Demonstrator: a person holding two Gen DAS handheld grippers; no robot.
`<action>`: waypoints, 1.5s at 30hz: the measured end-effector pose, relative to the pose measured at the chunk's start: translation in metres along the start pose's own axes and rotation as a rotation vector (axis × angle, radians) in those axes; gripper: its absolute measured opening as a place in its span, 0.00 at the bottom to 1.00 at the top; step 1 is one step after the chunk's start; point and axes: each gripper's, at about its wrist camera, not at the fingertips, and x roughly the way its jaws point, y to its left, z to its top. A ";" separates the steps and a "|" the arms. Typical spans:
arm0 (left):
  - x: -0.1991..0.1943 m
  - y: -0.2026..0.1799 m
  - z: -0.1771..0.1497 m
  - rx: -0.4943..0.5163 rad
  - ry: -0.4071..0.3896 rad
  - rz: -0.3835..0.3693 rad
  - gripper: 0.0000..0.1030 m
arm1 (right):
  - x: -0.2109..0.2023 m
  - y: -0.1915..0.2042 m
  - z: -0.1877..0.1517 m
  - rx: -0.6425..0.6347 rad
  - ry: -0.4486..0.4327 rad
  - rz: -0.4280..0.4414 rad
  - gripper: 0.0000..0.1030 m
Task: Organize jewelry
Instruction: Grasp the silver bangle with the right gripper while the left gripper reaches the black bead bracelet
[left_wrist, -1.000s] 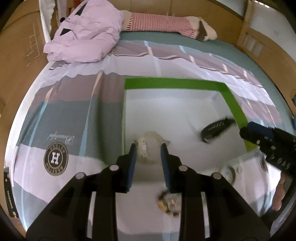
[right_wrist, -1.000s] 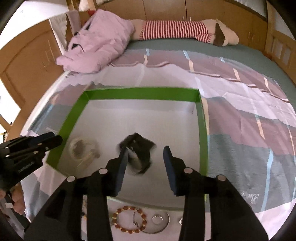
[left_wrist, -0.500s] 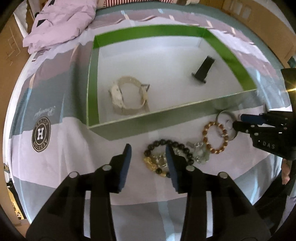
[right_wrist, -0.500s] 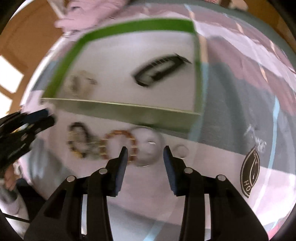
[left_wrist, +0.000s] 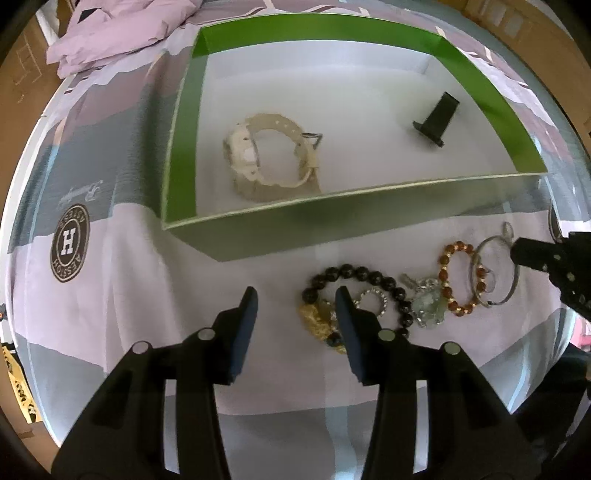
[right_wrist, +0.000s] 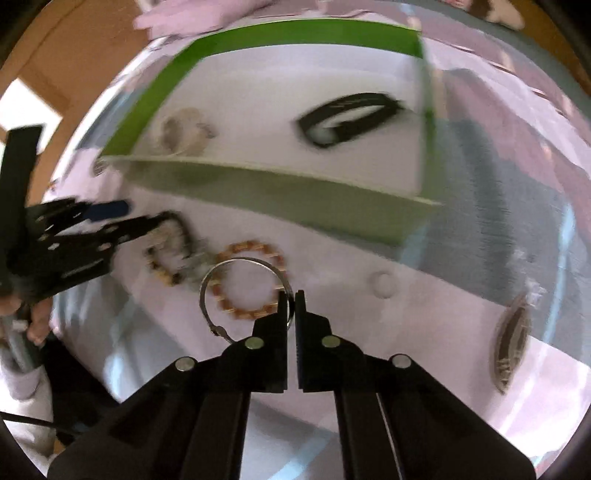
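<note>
A green-walled box (left_wrist: 184, 122) with a white floor sits on the bed and holds a cream watch (left_wrist: 271, 164) and a black band (left_wrist: 437, 120). In front of it lie a black bead bracelet (left_wrist: 369, 277), an amber bead bracelet (left_wrist: 458, 280), a pale green charm (left_wrist: 428, 308) and a silver bangle (left_wrist: 496, 273). My left gripper (left_wrist: 295, 301) is open, low over the sheet just left of the black bracelet. My right gripper (right_wrist: 291, 306) is shut on the silver bangle (right_wrist: 240, 264), whose ring lies over the amber bracelet (right_wrist: 251, 282).
The bed has a pink and grey patterned sheet (left_wrist: 110, 258) with a round H logo (left_wrist: 69, 243). A pink quilt (left_wrist: 122, 33) is heaped behind the box. A small pale ring (right_wrist: 384, 282) lies right of the bangle. Wooden furniture surrounds the bed.
Both grippers pulled back out of the box and dropped to the jewelry in front of it. My right gripper closed on the silver bangle. The watch and black band stayed in the box.
</note>
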 end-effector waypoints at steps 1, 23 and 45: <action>0.000 0.000 0.000 0.001 0.000 -0.003 0.43 | 0.001 -0.003 0.003 0.013 0.002 -0.012 0.04; -0.001 -0.003 -0.004 -0.017 0.025 -0.006 0.53 | 0.030 -0.007 0.005 0.039 0.035 -0.052 0.09; -0.004 -0.018 -0.002 0.014 0.005 -0.146 0.42 | 0.025 -0.041 0.006 0.128 0.026 -0.094 0.03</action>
